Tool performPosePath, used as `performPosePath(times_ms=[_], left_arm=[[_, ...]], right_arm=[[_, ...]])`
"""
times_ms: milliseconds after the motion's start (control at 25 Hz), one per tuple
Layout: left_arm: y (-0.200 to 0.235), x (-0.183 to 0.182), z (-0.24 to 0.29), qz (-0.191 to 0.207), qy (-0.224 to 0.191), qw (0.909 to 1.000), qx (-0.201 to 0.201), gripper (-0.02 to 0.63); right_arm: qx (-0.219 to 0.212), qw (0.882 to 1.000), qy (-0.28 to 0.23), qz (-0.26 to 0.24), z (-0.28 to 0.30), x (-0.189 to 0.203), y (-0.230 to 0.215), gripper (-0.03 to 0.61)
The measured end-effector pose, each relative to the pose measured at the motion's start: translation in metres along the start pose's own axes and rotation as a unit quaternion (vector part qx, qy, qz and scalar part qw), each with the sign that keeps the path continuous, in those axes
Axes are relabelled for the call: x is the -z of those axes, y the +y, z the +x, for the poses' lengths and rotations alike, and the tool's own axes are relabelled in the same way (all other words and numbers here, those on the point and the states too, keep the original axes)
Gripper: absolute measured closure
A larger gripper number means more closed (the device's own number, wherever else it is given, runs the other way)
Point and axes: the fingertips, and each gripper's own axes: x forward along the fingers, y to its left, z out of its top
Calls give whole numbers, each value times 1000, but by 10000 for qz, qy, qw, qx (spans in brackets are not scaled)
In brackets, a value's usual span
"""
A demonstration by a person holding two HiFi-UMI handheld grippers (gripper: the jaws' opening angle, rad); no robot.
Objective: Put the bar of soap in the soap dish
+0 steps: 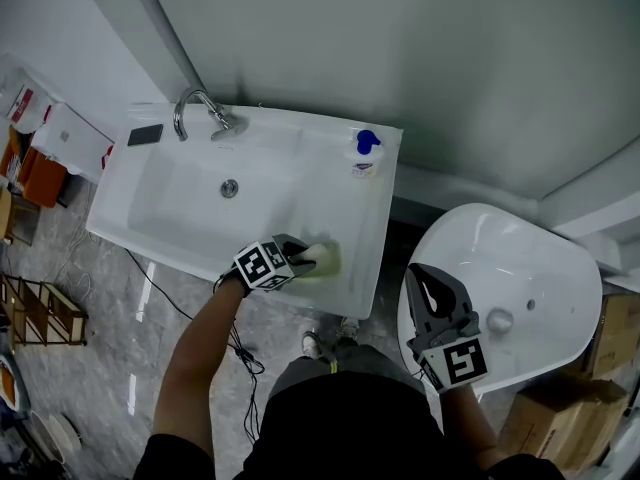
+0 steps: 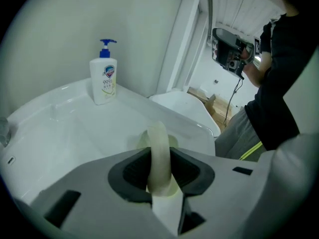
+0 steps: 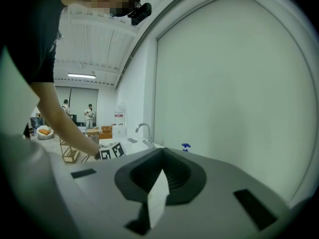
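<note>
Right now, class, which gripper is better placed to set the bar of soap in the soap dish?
Left. The left gripper clamps the bar of soap right at the soap dish on the sink. The right gripper is shut, empty, away over the second basin.

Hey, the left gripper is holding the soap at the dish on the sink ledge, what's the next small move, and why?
Probably ease the left gripper down slightly, then open its jaws. The bar of soap stands on edge, clamped between them, with the pale green soap dish showing just behind it.
</note>
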Motion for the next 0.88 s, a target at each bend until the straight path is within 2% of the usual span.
performPosePath(times_ms=[280,640,880], left_arm=[[-19,8,22,-57,442,9954,851,499],[-25,9,36,-77,809,9884,1281,499],[-40,9,40,3,1127,9777,1773,499]], right_arm=[[4,9999,75,93,3,9,-13,566],[-26,9997,146,171,5,15,-17,566],[-7,9996,182,234,4,21,-21,566]])
